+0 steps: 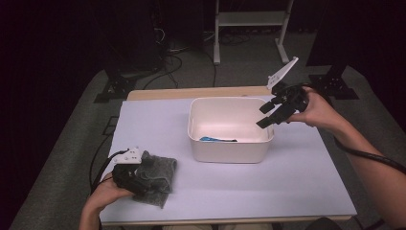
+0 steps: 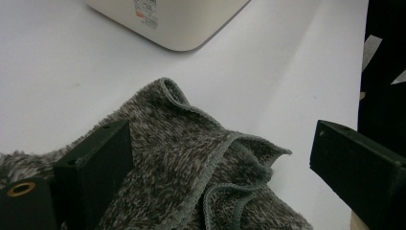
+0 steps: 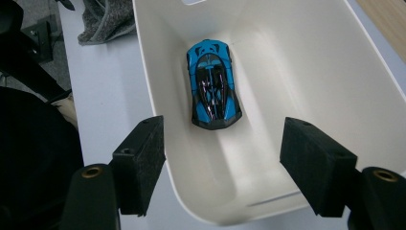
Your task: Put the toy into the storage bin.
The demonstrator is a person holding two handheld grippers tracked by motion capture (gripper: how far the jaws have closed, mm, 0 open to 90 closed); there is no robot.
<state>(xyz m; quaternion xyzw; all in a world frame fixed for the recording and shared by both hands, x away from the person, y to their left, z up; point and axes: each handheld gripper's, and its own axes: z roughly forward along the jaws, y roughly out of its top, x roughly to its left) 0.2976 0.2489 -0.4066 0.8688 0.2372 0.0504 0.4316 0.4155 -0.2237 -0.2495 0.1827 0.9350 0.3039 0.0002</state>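
Right gripper view | blue toy car (image 3: 213, 86) lengthwise in bin (image 3: 306, 72) | both grippers' fingers wide, empty

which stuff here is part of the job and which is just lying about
In the job:
- white tub
- blue toy car, lying in the tub
- grey cloth, under the open left tool
- right tool, open and empty above the tub

Lying about:
- white stand behind the table
- cables on the floor

Grey carpet floor (image 1: 191, 72) (cables trailing), dark surrounds, white rack (image 1: 251, 19) behind.
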